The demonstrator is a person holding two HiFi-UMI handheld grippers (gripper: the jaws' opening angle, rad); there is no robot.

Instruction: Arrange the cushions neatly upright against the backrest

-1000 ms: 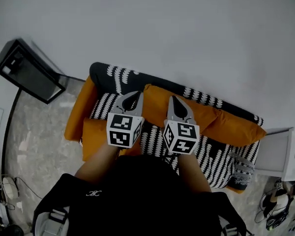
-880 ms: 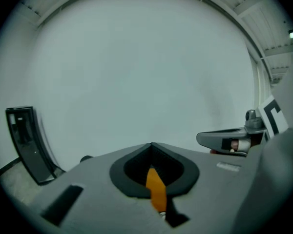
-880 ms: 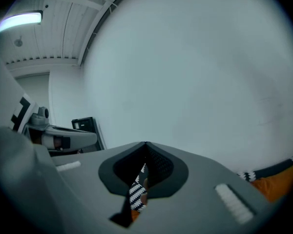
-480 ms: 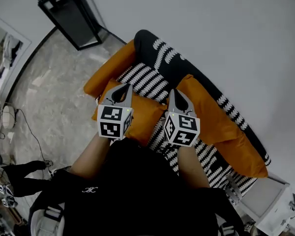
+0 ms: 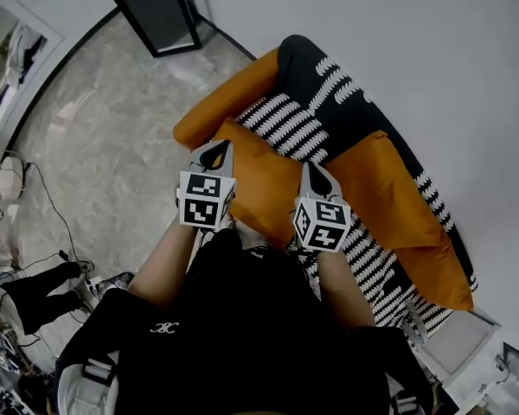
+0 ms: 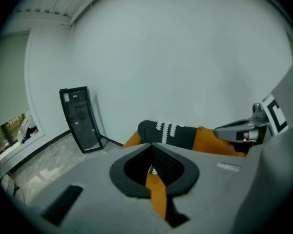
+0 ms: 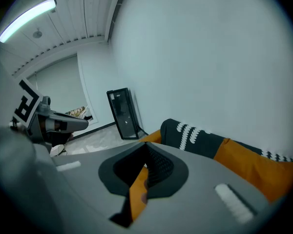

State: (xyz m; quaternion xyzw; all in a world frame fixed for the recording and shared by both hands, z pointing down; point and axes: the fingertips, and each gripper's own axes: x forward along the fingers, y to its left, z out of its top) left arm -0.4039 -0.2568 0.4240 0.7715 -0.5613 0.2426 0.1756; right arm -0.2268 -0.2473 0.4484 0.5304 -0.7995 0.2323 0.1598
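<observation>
The sofa carries a black-and-white patterned cover and stands against the white wall. In the head view it runs from far left to near right.

Task items:
- One orange cushion lies flat on the left part of the seat, at its near edge, apart from the backrest.
- A second, longer orange cushion rests along the backrest, to the right of the first.
- An orange armrest closes the far left end of the sofa.

Claw state:
- The left claw is clenched, jaws together, with nothing between them. Its tip sits over the left corner of the flat cushion; contact cannot be determined.
- The right claw is clenched in the same way and empty. Its tip sits over the right edge of the flat cushion, beside the longer one.
- In each gripper view, orange fabric shows through the slot below the closed jaws.

A black-framed panel leans against the wall to the far left, on the grey marbled floor.
</observation>
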